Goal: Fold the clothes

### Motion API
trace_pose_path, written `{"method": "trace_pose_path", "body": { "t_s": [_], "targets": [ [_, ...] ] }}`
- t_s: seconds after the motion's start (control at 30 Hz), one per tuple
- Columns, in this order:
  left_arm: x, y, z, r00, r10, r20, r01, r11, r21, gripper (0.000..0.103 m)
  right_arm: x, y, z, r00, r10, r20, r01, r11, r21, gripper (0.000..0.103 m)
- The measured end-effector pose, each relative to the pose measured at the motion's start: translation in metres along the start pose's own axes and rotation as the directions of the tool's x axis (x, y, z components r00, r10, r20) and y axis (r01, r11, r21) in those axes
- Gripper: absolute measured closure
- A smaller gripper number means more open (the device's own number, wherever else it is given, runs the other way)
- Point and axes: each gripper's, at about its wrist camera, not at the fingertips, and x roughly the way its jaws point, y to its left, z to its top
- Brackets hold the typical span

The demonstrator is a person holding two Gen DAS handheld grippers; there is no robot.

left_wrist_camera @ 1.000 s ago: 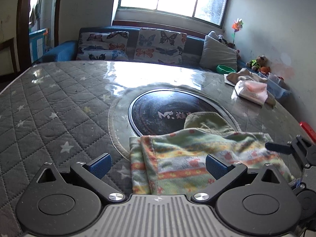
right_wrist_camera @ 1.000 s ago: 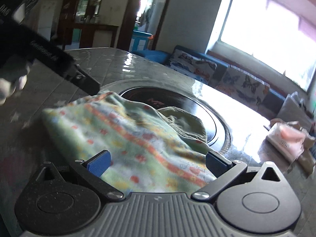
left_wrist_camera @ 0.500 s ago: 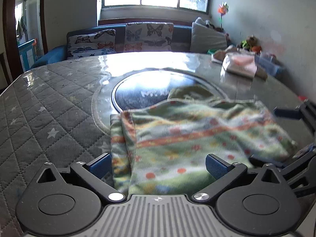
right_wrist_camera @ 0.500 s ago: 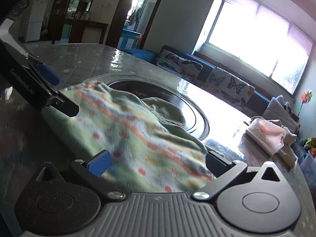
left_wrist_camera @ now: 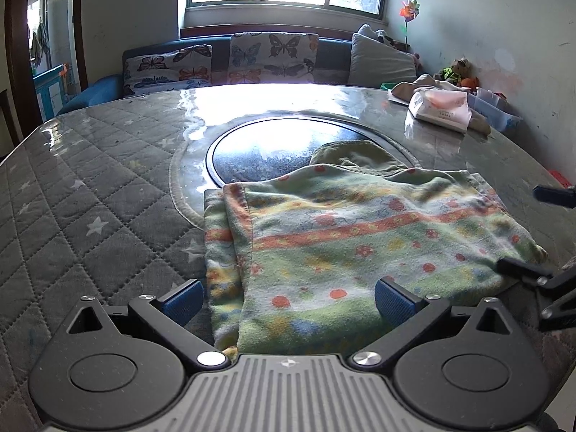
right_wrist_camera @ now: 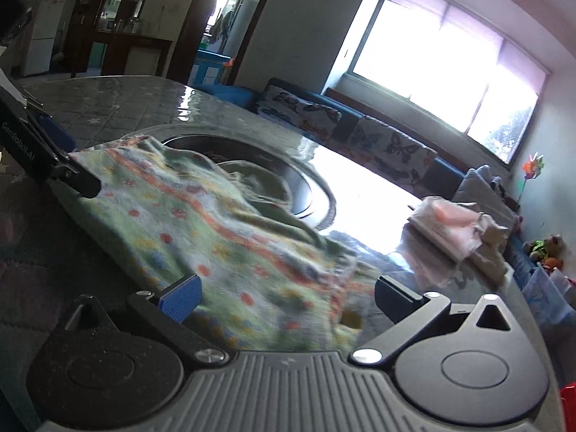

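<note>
A folded green garment (left_wrist_camera: 352, 248) with orange stripes and red dots lies on the round table, over the near edge of the dark centre disc (left_wrist_camera: 266, 151). An olive-green part (left_wrist_camera: 356, 154) sticks out behind it. My left gripper (left_wrist_camera: 288, 298) is open, its fingers straddling the garment's near edge. My right gripper (right_wrist_camera: 288, 298) is open too, with the garment (right_wrist_camera: 223, 237) lying between its fingers. The right gripper's fingers show at the right edge of the left wrist view (left_wrist_camera: 522, 270); the left gripper's finger (right_wrist_camera: 64, 169) shows in the right wrist view.
The table has a grey quilted star-pattern cover (left_wrist_camera: 90, 187) under clear film. A pack of wipes and folded cloths (left_wrist_camera: 442, 108) lie at the far right. A sofa with butterfly cushions (left_wrist_camera: 252, 57) stands behind the table, toys and bins by the wall (left_wrist_camera: 493, 104).
Both grippers drew back toward me and lowered over the garment's near edges. The garment has settled flatter on the table. Jaws stayed open throughout.
</note>
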Motion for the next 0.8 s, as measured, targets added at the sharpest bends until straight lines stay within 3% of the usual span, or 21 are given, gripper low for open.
{"method": "trace_pose_path", "body": {
  "t_s": [0.27, 0.5, 0.8],
  "targets": [
    [0.0, 0.003, -0.001, 1.0, -0.009, -0.004, 0.009, 1.0, -0.016, 0.0, -0.002, -0.021, -0.022, 0.994, -0.077, -0.071, 0.078, 0.997, 0.004, 0.0],
    [0.0, 0.004, 0.0, 1.0, -0.009, -0.008, 0.009, 1.0, -0.017, 0.0, -0.004, -0.036, -0.02, 0.989, -0.132, -0.074, 0.135, 0.99, 0.042, 0.0],
    [-0.003, 0.011, 0.002, 1.0, -0.004, -0.016, 0.003, 0.999, -0.039, 0.0, 0.004, -0.042, -0.012, 0.987, -0.148, -0.067, 0.152, 0.987, 0.052, 0.0]
  ]
}}
